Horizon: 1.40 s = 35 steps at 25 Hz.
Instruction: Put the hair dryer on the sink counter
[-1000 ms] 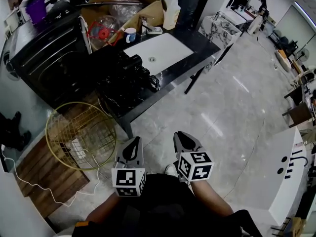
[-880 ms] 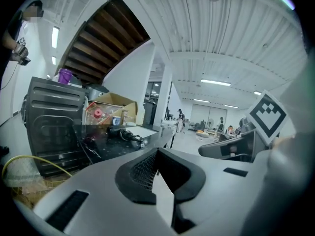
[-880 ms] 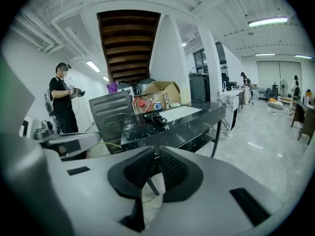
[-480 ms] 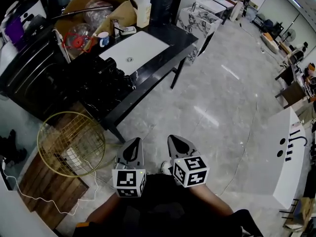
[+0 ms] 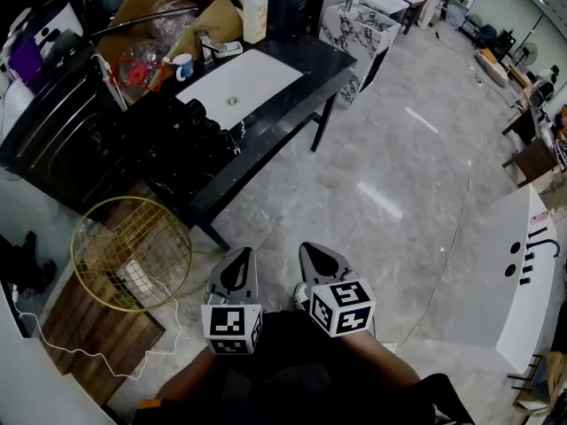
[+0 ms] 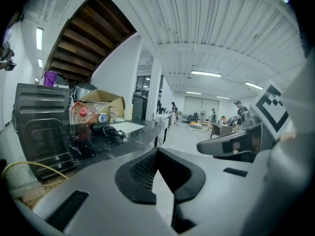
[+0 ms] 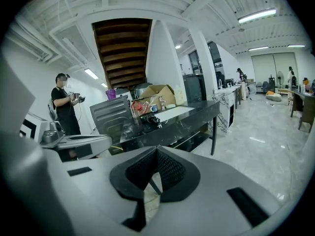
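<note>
The black hair dryer (image 5: pixel 198 112) lies with its coiled cord on the black sink counter (image 5: pixel 306 67), just left of the white basin (image 5: pixel 237 81). It also shows in the left gripper view as the hair dryer (image 6: pixel 105 130) and in the right gripper view as the hair dryer (image 7: pixel 152 120). Both grippers are held close to the person's body, well short of the counter. My left gripper (image 5: pixel 236 265) is shut and empty, as its own view shows (image 6: pixel 157 150). My right gripper (image 5: pixel 320 257) is shut with nothing in it (image 7: pixel 157 150).
A gold wire basket (image 5: pixel 133 251) stands on the floor below the counter's near end, by a wooden board (image 5: pixel 97 335) and a white cable. A black appliance (image 5: pixel 62 122) and a cardboard box (image 5: pixel 168 7) stand at the back left. A white counter (image 5: pixel 532 282) is at right. A person (image 7: pixel 64 109) stands far left.
The head view has swung, so the counter and basket sit further left in the picture than a second ago. Both grippers stay side by side near the body.
</note>
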Each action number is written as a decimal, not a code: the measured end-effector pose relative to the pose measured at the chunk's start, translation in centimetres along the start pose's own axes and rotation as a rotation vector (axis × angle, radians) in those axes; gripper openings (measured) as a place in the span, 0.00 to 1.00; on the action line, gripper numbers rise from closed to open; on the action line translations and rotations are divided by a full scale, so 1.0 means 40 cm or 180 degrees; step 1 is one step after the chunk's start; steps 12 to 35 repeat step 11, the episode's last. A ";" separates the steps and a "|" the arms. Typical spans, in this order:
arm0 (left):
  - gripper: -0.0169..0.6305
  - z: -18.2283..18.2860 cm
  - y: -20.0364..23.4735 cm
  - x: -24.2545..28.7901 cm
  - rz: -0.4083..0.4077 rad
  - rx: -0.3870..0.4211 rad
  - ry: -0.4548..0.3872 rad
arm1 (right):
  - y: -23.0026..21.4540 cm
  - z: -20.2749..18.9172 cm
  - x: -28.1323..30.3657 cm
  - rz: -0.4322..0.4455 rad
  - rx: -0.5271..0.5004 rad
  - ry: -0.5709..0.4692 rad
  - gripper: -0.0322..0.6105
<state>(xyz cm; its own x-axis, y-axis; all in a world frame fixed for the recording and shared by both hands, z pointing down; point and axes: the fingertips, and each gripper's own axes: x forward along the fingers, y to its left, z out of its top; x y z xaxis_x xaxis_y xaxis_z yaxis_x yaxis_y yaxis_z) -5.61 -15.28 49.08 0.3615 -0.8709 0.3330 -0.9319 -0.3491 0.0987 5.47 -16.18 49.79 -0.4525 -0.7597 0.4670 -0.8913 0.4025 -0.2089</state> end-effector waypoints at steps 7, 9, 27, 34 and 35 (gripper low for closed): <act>0.04 -0.008 -0.011 -0.010 -0.0017 0.0026 0.0022 | -0.004 -0.011 -0.013 -0.0012 0.0032 -0.0006 0.07; 0.04 -0.007 -0.015 -0.012 -0.0026 0.0034 0.0018 | -0.006 -0.013 -0.017 -0.0022 0.0041 -0.0014 0.07; 0.04 -0.006 -0.020 -0.013 -0.0030 0.0041 0.0017 | -0.010 -0.012 -0.023 -0.0031 0.0046 -0.0022 0.07; 0.04 -0.006 -0.020 -0.013 -0.0030 0.0041 0.0017 | -0.010 -0.012 -0.023 -0.0031 0.0046 -0.0022 0.07; 0.04 -0.006 -0.020 -0.013 -0.0030 0.0041 0.0017 | -0.010 -0.012 -0.023 -0.0031 0.0046 -0.0022 0.07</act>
